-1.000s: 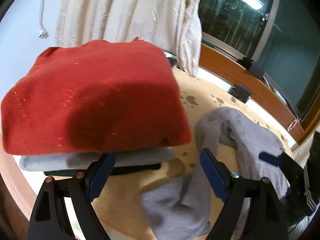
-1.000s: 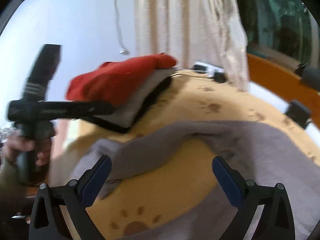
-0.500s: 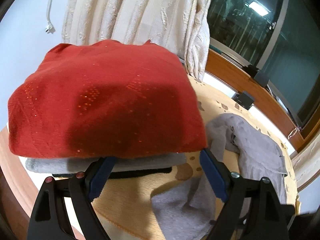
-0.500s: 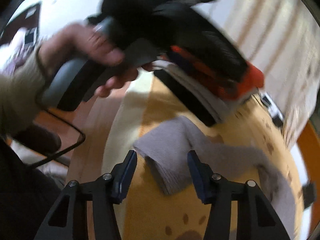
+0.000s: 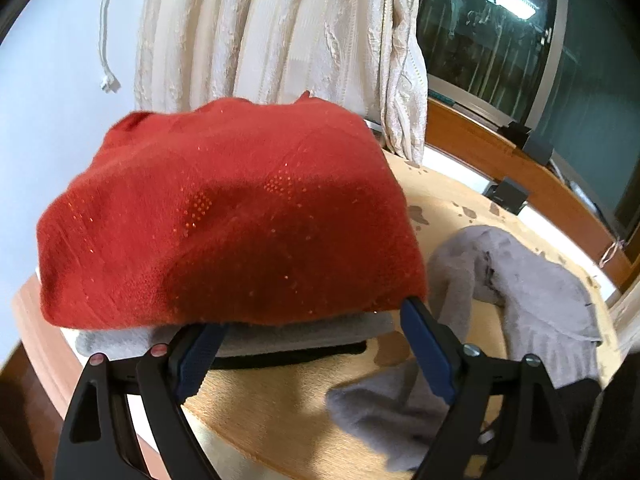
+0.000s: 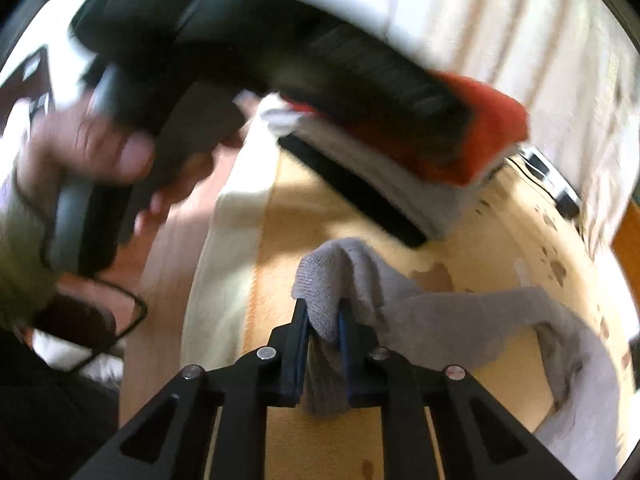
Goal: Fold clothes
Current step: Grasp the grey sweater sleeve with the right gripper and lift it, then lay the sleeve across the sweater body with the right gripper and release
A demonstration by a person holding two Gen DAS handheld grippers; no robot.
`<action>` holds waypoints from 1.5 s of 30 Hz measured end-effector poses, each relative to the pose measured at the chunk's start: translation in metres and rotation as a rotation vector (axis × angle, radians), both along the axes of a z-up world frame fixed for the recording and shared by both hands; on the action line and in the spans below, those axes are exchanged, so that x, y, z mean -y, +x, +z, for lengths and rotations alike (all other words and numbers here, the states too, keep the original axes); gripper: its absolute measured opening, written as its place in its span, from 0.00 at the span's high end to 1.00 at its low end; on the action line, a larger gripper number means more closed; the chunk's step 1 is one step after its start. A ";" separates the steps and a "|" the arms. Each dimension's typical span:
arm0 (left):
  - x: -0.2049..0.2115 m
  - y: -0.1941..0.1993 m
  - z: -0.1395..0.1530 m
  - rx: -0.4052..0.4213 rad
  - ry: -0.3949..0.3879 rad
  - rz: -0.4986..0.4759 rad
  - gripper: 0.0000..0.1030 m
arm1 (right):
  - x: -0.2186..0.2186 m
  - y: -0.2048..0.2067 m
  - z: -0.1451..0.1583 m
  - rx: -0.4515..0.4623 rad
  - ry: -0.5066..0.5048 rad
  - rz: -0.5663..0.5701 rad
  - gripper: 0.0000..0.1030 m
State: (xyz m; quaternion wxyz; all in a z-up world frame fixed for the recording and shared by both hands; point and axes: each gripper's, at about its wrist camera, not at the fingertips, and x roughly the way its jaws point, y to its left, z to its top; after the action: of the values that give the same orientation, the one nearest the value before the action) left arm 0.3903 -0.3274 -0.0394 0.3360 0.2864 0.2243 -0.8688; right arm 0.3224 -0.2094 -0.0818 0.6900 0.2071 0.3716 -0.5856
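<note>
The grey garment (image 6: pixel 472 320) lies rumpled and unfolded on the tan paw-print cover (image 6: pixel 288 216) of the table, near its front edge, one narrow end bunched into a ribbed cuff. The right gripper (image 6: pixel 324 328) has that cuff pinched, its blue pads nearly together with the knit squeezed between them and a short tail of cloth hanging below. From the cuff the fabric trails off to the right in a long loose band, twisting and sagging toward the table's right edge.

Just behind it sits a folded stack (image 6: pixel 400 168): a red sweater (image 5: pixel 224 216) on top, a pale grey layer under it, a black one at the bottom.

The left wrist view gives the stack head-on, the red sweater domed and flecked with small bright stitches, and it shows the grey garment (image 5: pixel 516 280) from the other side, heaped in soft folds to the right of the stack. The left gripper (image 5: pixel 312 344) is spread wide and holds nothing; its tips sit at the stack's near edge. A cream curtain (image 5: pixel 280 28) and a dark window (image 5: pixel 520 32) fill the back.

Only the right wrist view catches the person's hand (image 6: pixel 100 152), blurred, wrapped around the left gripper's handle, out past the table's left edge.
</note>
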 end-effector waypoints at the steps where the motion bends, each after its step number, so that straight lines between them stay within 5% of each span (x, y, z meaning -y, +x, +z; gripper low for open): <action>1: -0.002 -0.001 0.001 0.008 -0.017 0.005 0.13 | -0.002 -0.006 0.005 0.019 -0.015 -0.025 0.86; 14: -0.036 -0.029 0.007 0.151 -0.270 0.054 0.12 | -0.027 -0.105 0.069 0.107 -0.207 -0.371 0.87; 23: -0.074 -0.067 0.016 0.210 -0.417 0.001 0.10 | -0.108 -0.193 0.116 0.160 -0.418 -0.745 0.87; 27: -0.100 -0.092 0.022 0.209 -0.479 -0.064 0.01 | -0.161 -0.237 0.110 0.209 -0.466 -0.954 0.87; 34: -0.165 -0.143 0.022 0.300 -0.825 -0.178 0.01 | -0.225 -0.284 0.064 0.308 -0.383 -1.167 0.87; 45: -0.238 -0.208 0.002 0.314 -0.834 -0.432 0.01 | -0.276 -0.303 0.026 0.409 -0.376 -1.300 0.87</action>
State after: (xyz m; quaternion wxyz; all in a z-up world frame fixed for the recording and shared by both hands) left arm 0.1825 -0.0894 -0.0371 0.2639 0.2949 -0.2603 -0.8807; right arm 0.0191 0.0665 -0.0557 0.2807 0.3704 -0.0718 -0.8825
